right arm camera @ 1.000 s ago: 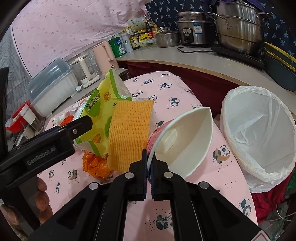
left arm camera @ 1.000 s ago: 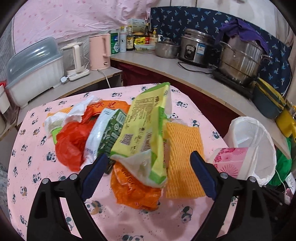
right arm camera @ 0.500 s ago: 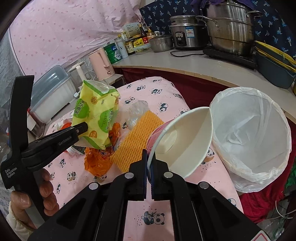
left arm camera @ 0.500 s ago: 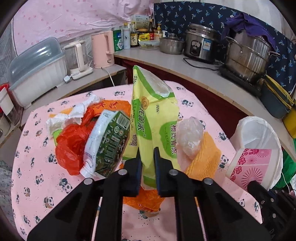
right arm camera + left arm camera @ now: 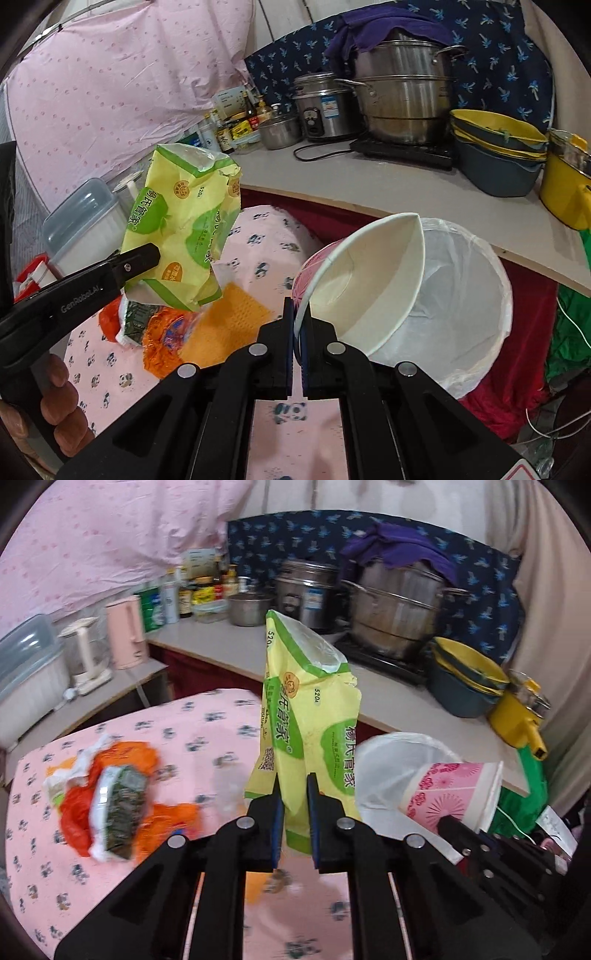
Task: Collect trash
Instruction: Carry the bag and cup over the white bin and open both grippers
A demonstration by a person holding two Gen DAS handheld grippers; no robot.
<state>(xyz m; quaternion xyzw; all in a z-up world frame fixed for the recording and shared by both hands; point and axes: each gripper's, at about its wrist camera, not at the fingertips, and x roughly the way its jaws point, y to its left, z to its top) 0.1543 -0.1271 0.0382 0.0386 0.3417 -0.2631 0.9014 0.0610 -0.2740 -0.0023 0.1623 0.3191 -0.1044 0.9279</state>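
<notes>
The left gripper (image 5: 293, 812) fingers pinch a yellow-green snack bag (image 5: 310, 716); the right gripper (image 5: 297, 332) fingers pinch a paper cup (image 5: 369, 280).

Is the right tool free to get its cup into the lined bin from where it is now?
Probably yes: the right tool holds the cup just before the bin, whose mouth is open and unblocked.

Motion blur is smearing the wrapper pile (image 5: 110, 797); yellow-green bag (image 5: 306, 731) is hiding part of the bin liner (image 5: 384, 775); bottle labels (image 5: 192, 594) probably unreadable.
</notes>
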